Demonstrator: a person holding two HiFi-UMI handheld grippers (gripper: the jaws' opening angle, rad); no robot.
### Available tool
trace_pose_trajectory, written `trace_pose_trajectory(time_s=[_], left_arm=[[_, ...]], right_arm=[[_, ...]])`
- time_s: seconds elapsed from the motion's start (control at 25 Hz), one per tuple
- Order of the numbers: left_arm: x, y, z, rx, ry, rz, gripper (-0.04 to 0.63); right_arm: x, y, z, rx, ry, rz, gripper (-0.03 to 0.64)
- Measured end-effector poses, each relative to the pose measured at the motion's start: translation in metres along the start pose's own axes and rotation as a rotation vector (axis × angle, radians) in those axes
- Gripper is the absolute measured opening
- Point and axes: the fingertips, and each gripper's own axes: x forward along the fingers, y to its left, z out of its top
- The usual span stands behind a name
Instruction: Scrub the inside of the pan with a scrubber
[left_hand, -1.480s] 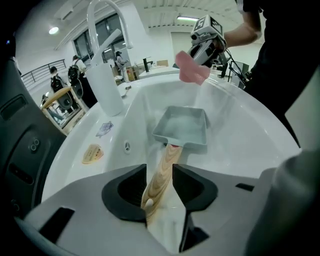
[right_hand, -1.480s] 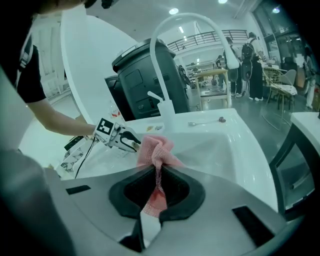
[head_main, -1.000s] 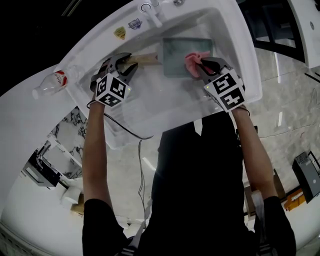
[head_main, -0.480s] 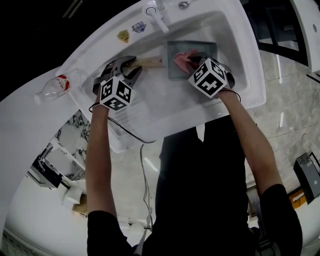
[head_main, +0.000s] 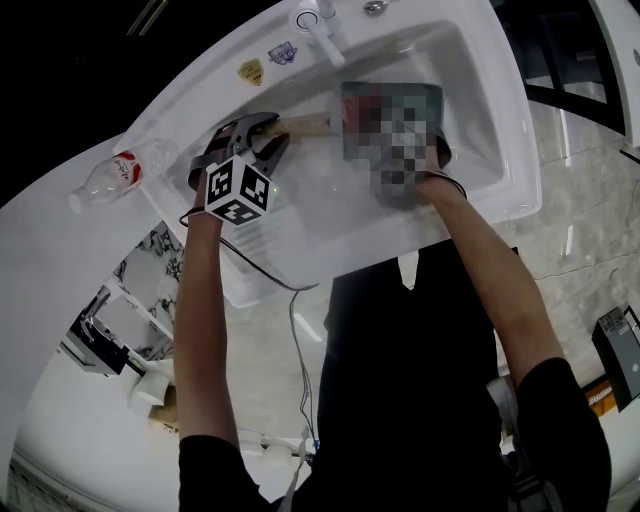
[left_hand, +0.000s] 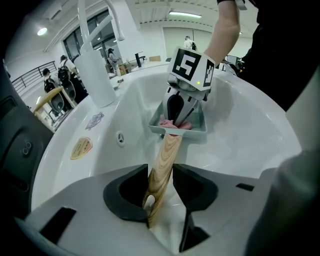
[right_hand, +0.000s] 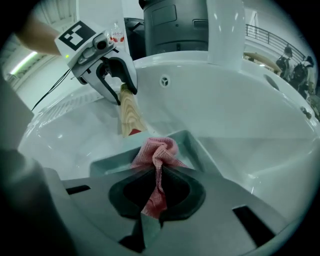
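Note:
A grey square pan (head_main: 392, 100) lies in the white sink (head_main: 500, 150); its wooden handle (head_main: 300, 123) points left. My left gripper (head_main: 262, 135) is shut on that handle (left_hand: 162, 167), which runs between the jaws toward the pan (left_hand: 197, 127). My right gripper (left_hand: 176, 116) is shut on a pink mesh scrubber (right_hand: 158, 157) and presses it down inside the pan (right_hand: 192, 142). In the head view a mosaic patch covers the right gripper. From the right gripper view, the left gripper (right_hand: 120, 90) grips the handle (right_hand: 129, 117) just beyond the pan.
A faucet (head_main: 318, 28) stands at the sink's far rim, with two stickers (head_main: 250, 70) beside it. A plastic bottle (head_main: 118, 170) lies on the counter to the left. A tall white cylinder (left_hand: 97, 75) stands by the basin. An overflow hole (left_hand: 120, 138) marks the sink wall.
My right gripper has carried the scrubber from the pan's right edge leftward across its inside. The left gripper has stayed shut on the handle.

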Motion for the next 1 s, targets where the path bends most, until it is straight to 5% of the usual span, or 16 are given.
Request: trace_pose_trajectory(time_s=[0.52, 1.0], left_arm=[[0.004, -0.001, -0.001, 0.065, 0.019, 0.056, 0.170], [0.006, 0.000, -0.002, 0.053, 0.022, 0.093, 0.170]], right_arm=[[0.009, -0.039, 0.031, 0.033, -0.129, -0.298, 0.034], [-0.008, -0.065, -0.021, -0.307, 0.174, -0.426, 0.034]])
